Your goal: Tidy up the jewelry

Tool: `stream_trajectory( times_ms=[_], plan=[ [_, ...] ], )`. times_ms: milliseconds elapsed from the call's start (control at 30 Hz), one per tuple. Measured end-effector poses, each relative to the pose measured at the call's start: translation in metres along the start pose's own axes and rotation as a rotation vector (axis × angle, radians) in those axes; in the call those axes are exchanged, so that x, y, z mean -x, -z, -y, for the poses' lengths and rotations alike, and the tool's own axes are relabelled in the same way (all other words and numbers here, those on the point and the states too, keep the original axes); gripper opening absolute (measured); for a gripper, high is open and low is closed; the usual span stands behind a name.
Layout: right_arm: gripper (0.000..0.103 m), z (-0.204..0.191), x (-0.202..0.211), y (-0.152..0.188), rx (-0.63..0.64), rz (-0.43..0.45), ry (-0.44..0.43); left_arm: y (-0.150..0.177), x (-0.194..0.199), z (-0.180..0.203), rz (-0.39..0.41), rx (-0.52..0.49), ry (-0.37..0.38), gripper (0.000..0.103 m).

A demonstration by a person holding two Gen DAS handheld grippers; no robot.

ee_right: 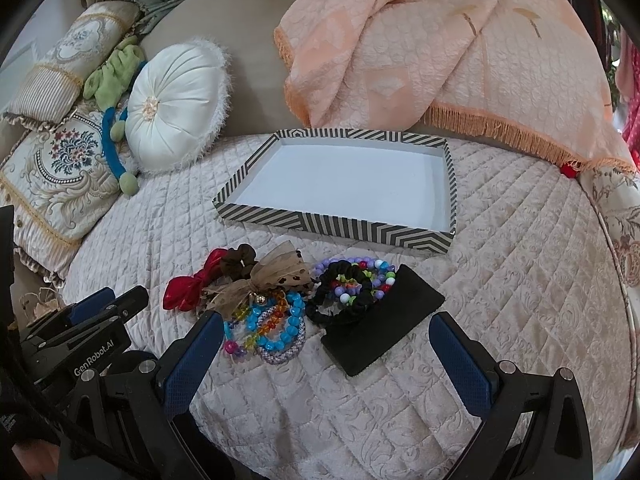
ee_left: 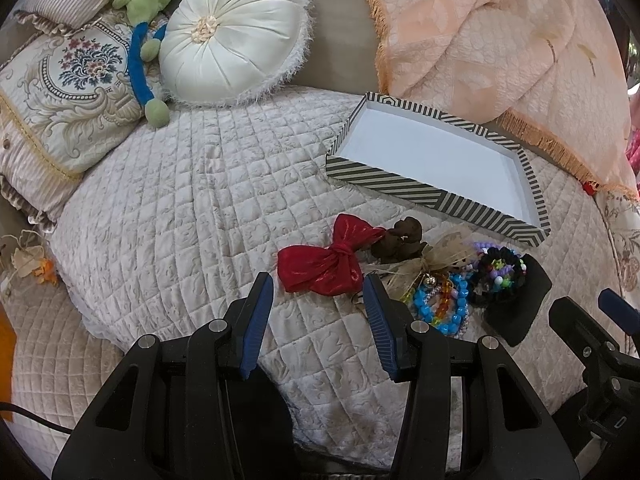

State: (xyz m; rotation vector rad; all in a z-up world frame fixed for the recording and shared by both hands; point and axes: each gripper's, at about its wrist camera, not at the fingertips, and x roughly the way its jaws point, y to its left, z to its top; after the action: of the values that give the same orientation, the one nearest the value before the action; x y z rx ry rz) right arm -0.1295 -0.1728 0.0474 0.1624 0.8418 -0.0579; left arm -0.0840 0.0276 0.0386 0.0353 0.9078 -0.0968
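bracelets point(ee_right: 276, 324) between right hand-held gripper point(ee_right: 326, 338) fingers

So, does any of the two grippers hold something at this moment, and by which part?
Nothing is held. The left gripper is open above the quilt, beside the red bow. The right gripper is open too, short of the bracelets and black pouch.
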Motion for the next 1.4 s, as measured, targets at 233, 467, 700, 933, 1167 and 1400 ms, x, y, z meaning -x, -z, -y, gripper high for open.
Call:
stream_trajectory(
  times_ms=[233, 467, 700, 933, 1167, 1400],
  plan=[
    [0.102, 0.002, -0.003, 0.001, 0.001, -0.011, -0.002, 0.000, -0.001, 0.000, -0.005, -0.001, 0.000, 0.046],
    [0.102, 0.017, -0.009, 0.006, 0.003, -0.035, 0.009, -0.004, -0.007, -0.015, -0.035, 0.024, 0.019, 0.046],
    [0.102, 0.057, -0.025, 0.016, -0.047, -0.095, 0.025, -0.025, -0.015, -0.049, -0.050, 0.090, 0.029, 0.046],
    [0.094, 0.069, -0.036, 0.010, -0.051, -0.113, -0.008, -0.040, -0.050, -0.057, -0.171, 0.109, 0.142, 0.046],
    [0.075, 0.092, -0.052, 0.008, -0.071, -0.162, -0.003, -0.043, -0.087, -0.030, -0.258, 0.035, 0.191, 0.057],
    [0.068, 0.101, -0.072, 0.010, -0.183, -0.207, -0.105, -0.046, -0.121, -0.013, -0.315, -0.010, 0.184, 0.058]
  ],
)
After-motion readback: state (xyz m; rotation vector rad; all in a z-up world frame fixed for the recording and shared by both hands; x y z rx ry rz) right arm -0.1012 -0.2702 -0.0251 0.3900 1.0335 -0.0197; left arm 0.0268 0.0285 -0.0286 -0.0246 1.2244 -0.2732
